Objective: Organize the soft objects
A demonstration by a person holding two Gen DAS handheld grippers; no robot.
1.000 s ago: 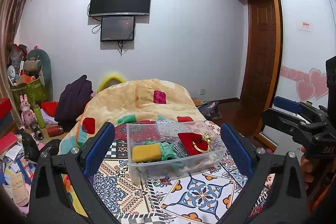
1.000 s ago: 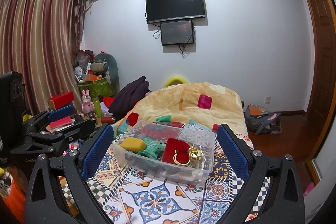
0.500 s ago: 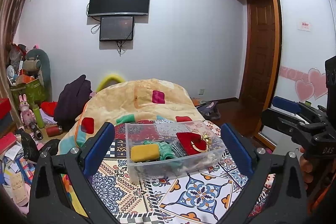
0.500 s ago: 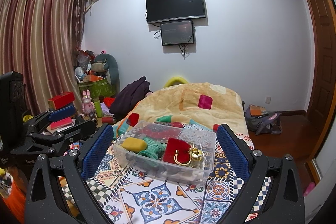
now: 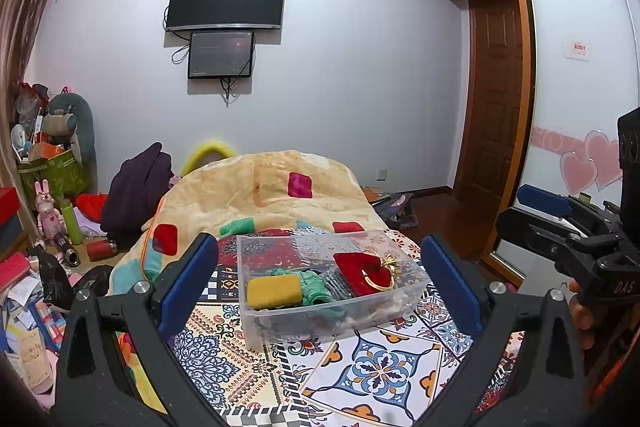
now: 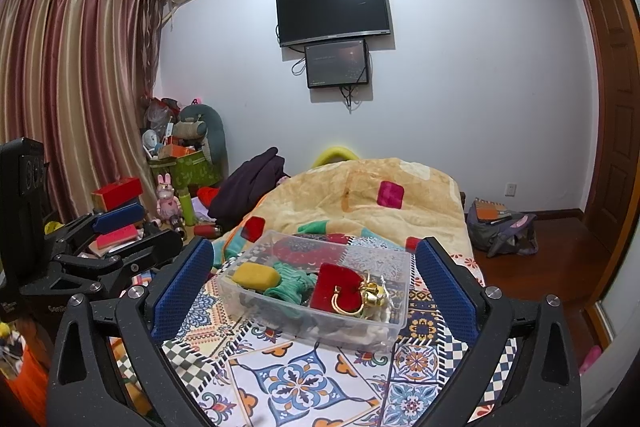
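Blue-padded, hanging spread wide apart with nothing between the pads: left gripper (image 5: 320, 277), hovering above the patterned cloth (image 5: 376, 359) and framing the clear plastic bin (image 5: 280, 323) from the near side, well short of its front wall. Same for the right gripper (image 6: 312, 281), jaws standing far apart and gripping nothing, pads (image 6: 182, 289) reaching about level with the bin's near corners but clear of them on both sides. Sitting inside the bin (image 6: 316, 323), all below or about at the rim: a yellow sponge (image 5: 274, 291) at the left end, a green knitted bundle (image 5: 316, 285) touching it in the middle, a red velvet pouch (image 5: 360, 271) with a gold ring handle (image 5: 378, 277) toward the right, something dark and grey lying underneath, too blurred to name. Resting flat on the cloth, the bin, turned slightly askew to both cameras, with bare patterned fabric showing in front of it and to either side, leaving open room for coming down. Rising just behind it, a rumpled tan blanket (image 5: 272, 187) with coloured patches, its fold touching or nearly touching the bin's far wall. Showing at the right edge of the left view, the other gripper held by a hand (image 5: 580, 311), apart from the bin. Crowding the floor to the left of the bed, boxes, bottles and toys (image 6: 168, 199); farther off, a wall screen (image 6: 334, 9) and curtains (image 6: 68, 99).
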